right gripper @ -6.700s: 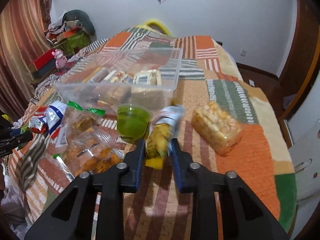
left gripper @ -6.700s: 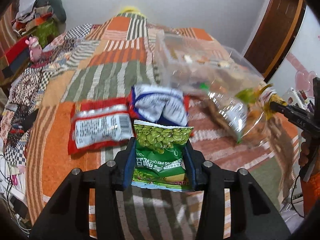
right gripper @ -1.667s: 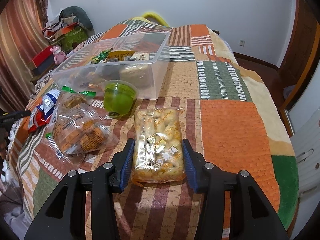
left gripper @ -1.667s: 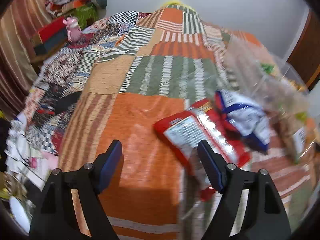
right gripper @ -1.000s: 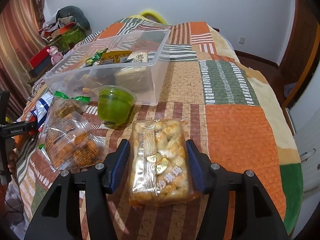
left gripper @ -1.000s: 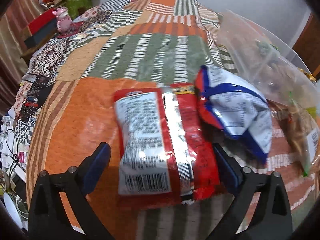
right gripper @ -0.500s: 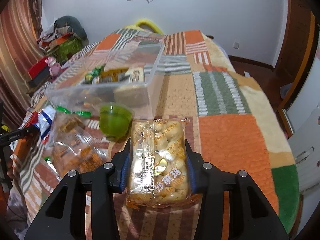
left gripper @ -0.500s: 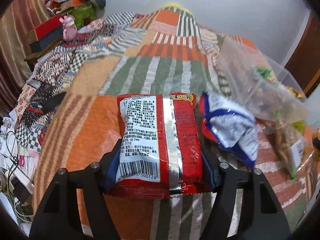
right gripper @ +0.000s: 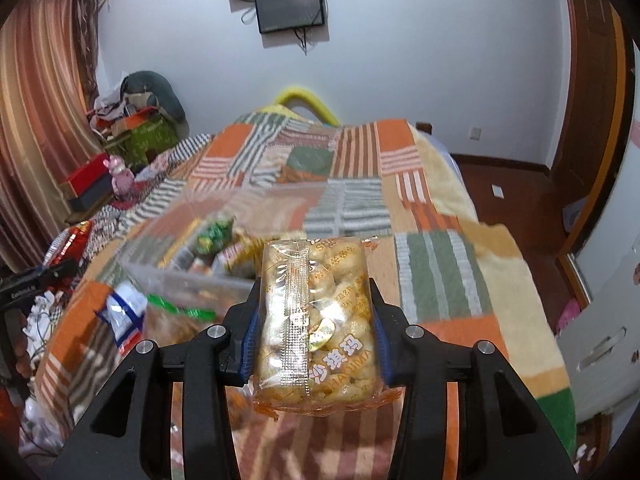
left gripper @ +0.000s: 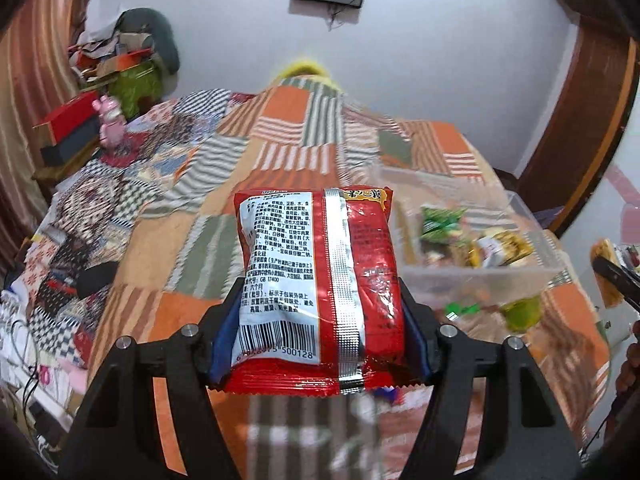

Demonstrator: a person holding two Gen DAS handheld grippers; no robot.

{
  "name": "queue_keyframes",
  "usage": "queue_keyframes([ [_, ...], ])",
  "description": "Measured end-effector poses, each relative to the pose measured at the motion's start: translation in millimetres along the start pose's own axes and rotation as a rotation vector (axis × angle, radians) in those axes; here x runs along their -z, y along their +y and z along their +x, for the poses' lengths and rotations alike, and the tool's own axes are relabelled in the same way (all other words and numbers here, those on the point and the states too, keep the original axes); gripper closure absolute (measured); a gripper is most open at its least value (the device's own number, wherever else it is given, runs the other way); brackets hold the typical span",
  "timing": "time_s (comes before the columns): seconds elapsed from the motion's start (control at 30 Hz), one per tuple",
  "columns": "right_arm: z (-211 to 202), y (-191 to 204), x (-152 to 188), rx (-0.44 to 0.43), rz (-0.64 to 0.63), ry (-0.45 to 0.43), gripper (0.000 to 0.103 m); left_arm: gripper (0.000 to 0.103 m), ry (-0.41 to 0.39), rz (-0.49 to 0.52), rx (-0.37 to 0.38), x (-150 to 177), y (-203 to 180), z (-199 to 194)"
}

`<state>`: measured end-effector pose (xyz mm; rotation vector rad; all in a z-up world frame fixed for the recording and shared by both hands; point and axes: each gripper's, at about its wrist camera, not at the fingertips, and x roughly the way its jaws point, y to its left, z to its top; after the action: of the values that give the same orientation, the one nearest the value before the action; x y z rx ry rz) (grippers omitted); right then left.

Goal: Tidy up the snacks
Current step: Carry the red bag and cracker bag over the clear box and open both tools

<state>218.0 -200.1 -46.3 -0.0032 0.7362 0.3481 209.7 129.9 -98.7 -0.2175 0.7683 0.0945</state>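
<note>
Left gripper (left gripper: 318, 332) clamped on red snack packet (left gripper: 316, 280), pads squeezing both sides, packet lifted clear of patchwork bedspread (left gripper: 180, 240). Right gripper (right gripper: 314, 336) likewise closed on clear biscuit pack (right gripper: 318, 320), also held off the bed.

Target presumably clear plastic bin (right gripper: 188, 276), sitting mid-bed between the two grippers, already holding a green packet (left gripper: 440, 220) and other wrapped bits.

Risks:
- Both packs slick film, gripped near the lower half only; could slide out or droop forward during the carry.
- Air-filled red packet squashed hard; possible pop or deformation.
- Both loads heading for the same bin: clash of grippers over the rim likely if not staggered.
- Bin wall thin and light; a nudge could shove it across the soft bedspread.

Around: blue-white packet (right gripper: 124, 316) and bag with green strip (right gripper: 180, 314) lying just in front of bin's near wall, green jelly cup (left gripper: 520, 314) beside it. Clutter and pink toy (right gripper: 120, 178) well off at left edge, no obstruction.
</note>
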Motion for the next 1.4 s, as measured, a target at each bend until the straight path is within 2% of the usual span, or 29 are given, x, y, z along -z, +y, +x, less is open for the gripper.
queue_keyframes([
  [0.33, 26.0, 11.0, -27.0, -0.011, -0.021, -0.027, 0.061, 0.035, -0.026, 0.06, 0.08, -31.2, -51.0, 21.1],
  [0.67, 66.7, 27.1, -42.7, -0.042, -0.037, 0.003, 0.061, 0.035, 0.019, 0.111, 0.132, -44.4, -90.6, 64.7],
  [0.87, 93.2, 34.4, -48.5, -0.075, -0.031, 0.045, 0.061, 0.035, 0.048, 0.127, 0.13, -47.6, -98.1, 90.4],
  [1.1, 121.7, 33.4, -46.4, -0.101, -0.018, 0.133, 0.061, 0.035, 0.091, 0.13, 0.136, -46.4, -99.8, 111.1],
  [1.23, 124.3, 30.3, -43.1, -0.097, -0.007, 0.151, 0.061, 0.034, 0.099, 0.132, 0.131, -45.2, -99.1, 118.1],
  [1.4, 114.3, 25.1, -46.7, -0.096, 0.0, 0.132, 0.059, 0.032, 0.109, 0.131, 0.127, -44.9, -98.5, 115.7],
])
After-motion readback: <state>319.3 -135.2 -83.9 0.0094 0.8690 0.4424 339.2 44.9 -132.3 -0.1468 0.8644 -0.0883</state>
